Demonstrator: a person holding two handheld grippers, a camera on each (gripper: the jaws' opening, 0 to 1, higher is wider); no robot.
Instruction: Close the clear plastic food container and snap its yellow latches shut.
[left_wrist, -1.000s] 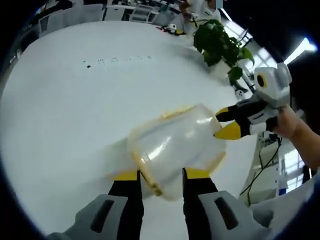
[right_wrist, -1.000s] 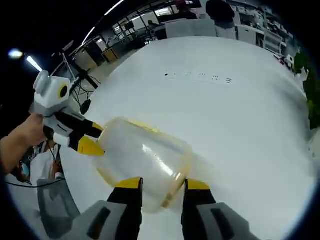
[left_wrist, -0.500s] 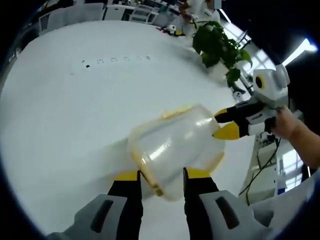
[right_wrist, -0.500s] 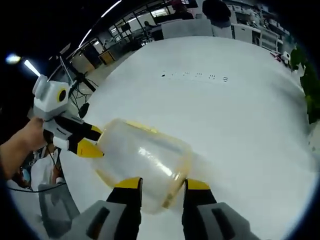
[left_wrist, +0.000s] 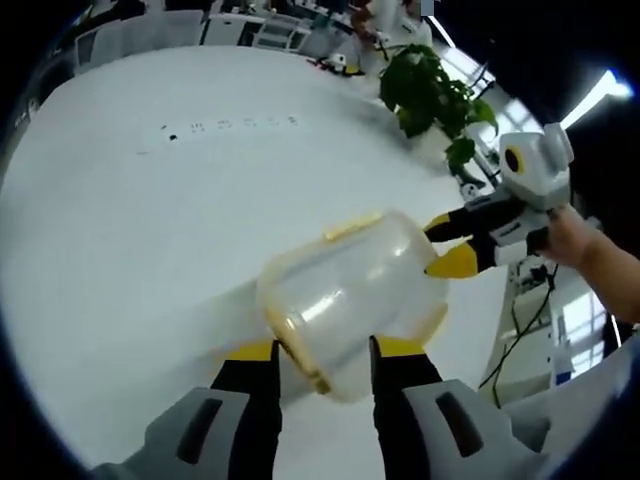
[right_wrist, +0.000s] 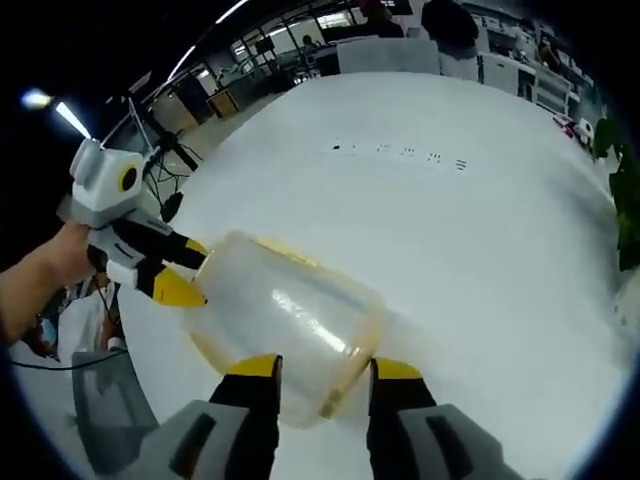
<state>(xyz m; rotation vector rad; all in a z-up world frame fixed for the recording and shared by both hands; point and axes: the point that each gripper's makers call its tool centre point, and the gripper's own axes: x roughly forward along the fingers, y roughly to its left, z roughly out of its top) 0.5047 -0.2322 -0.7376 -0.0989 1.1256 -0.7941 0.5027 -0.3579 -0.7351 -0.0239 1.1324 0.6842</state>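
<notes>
Container lies on the white bench, lid closed, between both claws. Left claw pinches one end; right claw pinches the opposite end. Latch visible along rim.

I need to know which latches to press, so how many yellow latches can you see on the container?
2. On the clear container, one latch lies on the far edge and one by the left gripper's jaws. Others may be hidden.

Nothing has moved apart from slight camera drift in both views
</notes>
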